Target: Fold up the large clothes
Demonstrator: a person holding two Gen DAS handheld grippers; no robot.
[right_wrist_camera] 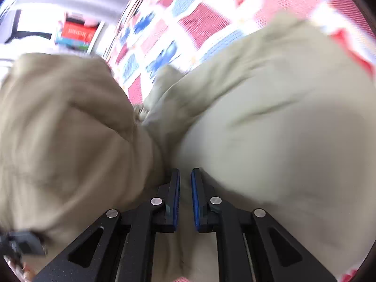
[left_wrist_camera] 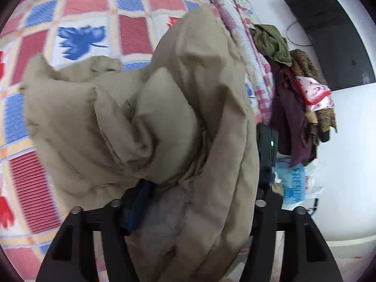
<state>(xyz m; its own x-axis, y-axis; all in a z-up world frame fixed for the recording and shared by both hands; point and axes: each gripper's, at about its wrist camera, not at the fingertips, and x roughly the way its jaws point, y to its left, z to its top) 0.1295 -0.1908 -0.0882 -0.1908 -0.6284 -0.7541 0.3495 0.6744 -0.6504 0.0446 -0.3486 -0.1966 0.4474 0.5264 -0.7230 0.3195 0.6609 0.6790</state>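
across the quilt: catalogue of one moment, largest item first
room: white wall [left_wrist_camera: 347,141] at 3 o'clock in the left view, a dark panel [left_wrist_camera: 333,37] mounted at 1 o'clock
surface: bed under a patchwork quilt [left_wrist_camera: 77,37] in red and blue squares with leaf prints
task garment: large beige garment [left_wrist_camera: 145,117] heaped mid-bed, bunched and creased; its type cannot be told
handling (judged): soft, limp, fairly bulky, light for its bulk; will sag and slide; best taken at a seam, hem or corner rather than a loose fold
other clothes: pile of clothes [left_wrist_camera: 298,89] at 3 o'clock, olive, maroon and patterned, hanging off the bed edge
left gripper [left_wrist_camera: 192,202]: fingers well apart, cloth draped between them; whether any pad presses it cannot be told
right gripper [right_wrist_camera: 185,197]: blue pads [right_wrist_camera: 194,199] nearly together, pinching a thin fold of the beige cloth at 6 o'clock
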